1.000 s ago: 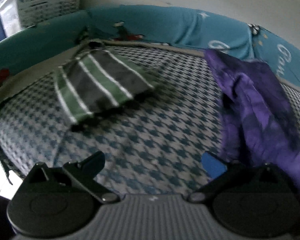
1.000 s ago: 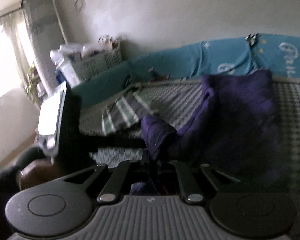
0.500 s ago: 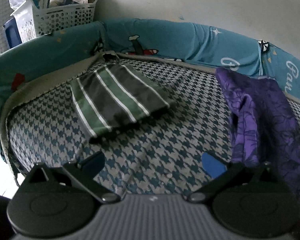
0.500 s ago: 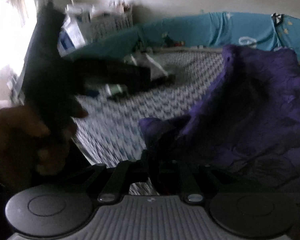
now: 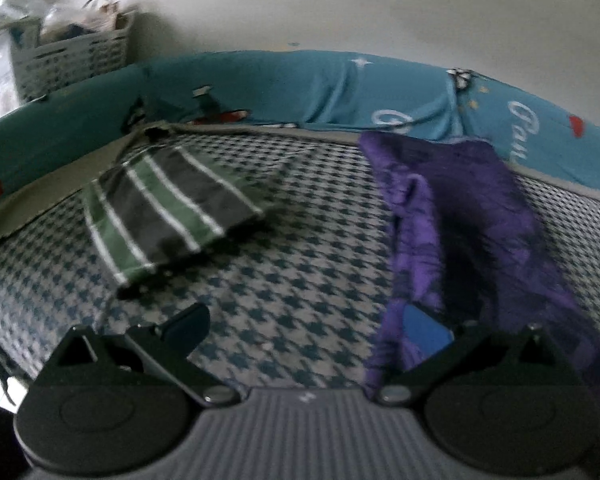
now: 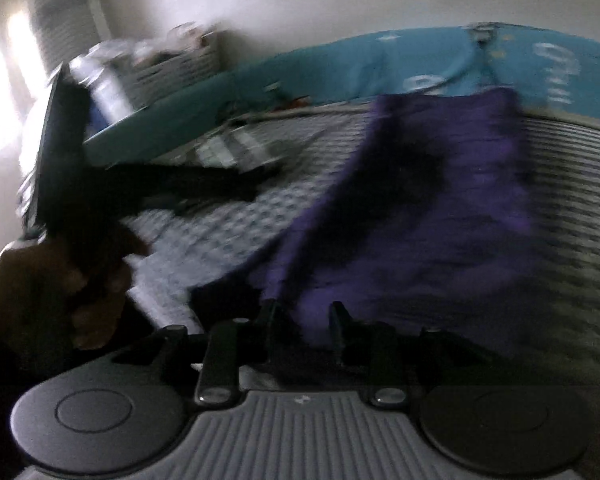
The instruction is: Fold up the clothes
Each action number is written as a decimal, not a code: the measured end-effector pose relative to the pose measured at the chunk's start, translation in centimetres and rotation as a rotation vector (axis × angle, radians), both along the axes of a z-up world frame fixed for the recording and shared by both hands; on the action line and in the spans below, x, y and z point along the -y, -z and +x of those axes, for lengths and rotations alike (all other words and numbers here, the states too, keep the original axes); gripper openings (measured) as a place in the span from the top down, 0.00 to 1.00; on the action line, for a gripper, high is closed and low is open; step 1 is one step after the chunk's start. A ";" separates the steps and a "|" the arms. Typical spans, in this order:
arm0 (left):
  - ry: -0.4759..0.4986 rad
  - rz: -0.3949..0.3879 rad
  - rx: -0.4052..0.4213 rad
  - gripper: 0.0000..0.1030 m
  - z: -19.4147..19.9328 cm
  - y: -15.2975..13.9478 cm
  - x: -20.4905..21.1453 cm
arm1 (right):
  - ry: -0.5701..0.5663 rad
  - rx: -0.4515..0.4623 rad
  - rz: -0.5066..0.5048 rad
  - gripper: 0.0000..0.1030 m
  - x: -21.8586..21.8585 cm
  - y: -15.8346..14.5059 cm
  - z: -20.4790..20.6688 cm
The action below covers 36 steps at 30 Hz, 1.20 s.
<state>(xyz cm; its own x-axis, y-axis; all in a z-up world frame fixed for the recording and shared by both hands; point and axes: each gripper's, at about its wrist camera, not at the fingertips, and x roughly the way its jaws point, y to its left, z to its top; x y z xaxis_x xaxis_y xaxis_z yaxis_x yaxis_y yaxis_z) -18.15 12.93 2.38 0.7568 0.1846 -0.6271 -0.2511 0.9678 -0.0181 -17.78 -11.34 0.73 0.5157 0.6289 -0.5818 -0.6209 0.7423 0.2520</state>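
A white lattice basket [image 5: 74,60] stands beyond the far left corner of the bed [image 5: 300,280], past the teal bumper [image 5: 300,88]; it is filled with bags and loose items too blurred to identify. The right wrist view shows the same basket [image 6: 172,66], also blurred.

The left gripper [image 5: 308,324] hovers low over the near part of the houndstooth-patterned bed surface, jaws spread wide and empty. Its right finger [image 5: 426,330], with a blue pad, sits at the near left edge of the purple garment [image 5: 460,208]; whether they touch cannot be determined. In the right wrist view a person's hand [image 6: 56,280] grips the left gripper's handle at the bed's left side.

The right gripper [image 6: 302,320] points along the bed from the near edge. Its jaws stand slightly apart, with purple garment [image 6: 440,200] fabric lying between them. Motion blur prevents any finding on whether the fingers press the cloth.

The purple garment lies on the right half of the bed, stretched from the near edge to the far bumper, crumpled and unfolded, with dark mottling and a raised fold along its left side.

A green, grey and white striped garment [image 5: 168,208] lies folded flat as a rectangle near the far left corner, well apart from the purple one.
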 end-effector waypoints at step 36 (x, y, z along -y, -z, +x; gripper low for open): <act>-0.006 0.055 -0.137 0.00 2.8 3.4 2.3 | 0.300 -0.135 -0.033 0.94 8.7 1.7 -1.0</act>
<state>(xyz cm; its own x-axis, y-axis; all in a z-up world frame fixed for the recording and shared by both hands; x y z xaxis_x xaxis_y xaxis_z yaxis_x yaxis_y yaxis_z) -15.37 10.66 -1.00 0.6634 0.2256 -0.7134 -0.2534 0.9649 0.0695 -18.74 -20.06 -0.95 0.5922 0.4399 -0.6751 -0.3360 0.8963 0.2894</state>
